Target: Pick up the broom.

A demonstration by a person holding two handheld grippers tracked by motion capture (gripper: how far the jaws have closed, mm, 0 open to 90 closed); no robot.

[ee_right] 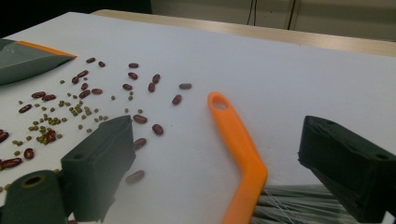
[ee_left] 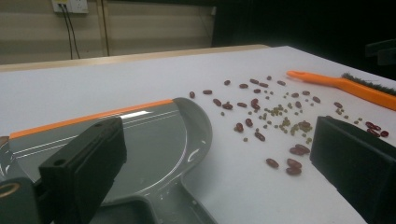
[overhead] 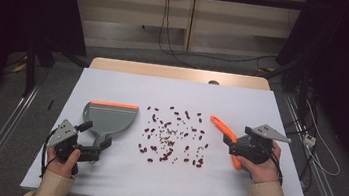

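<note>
The right gripper [ee_right: 210,172] is holding its fingers spread around the bent orange plastic brush handle [ee_right: 236,140], not pinching it. The left gripper [ee_left: 210,172] is keeping its fingers spread over the grey plastic dustpan's handle [ee_left: 163,205] at the near left. Red beans and green peas [overhead: 173,135] are lying scattered between them on the white tabletop [overhead: 242,106].
</note>
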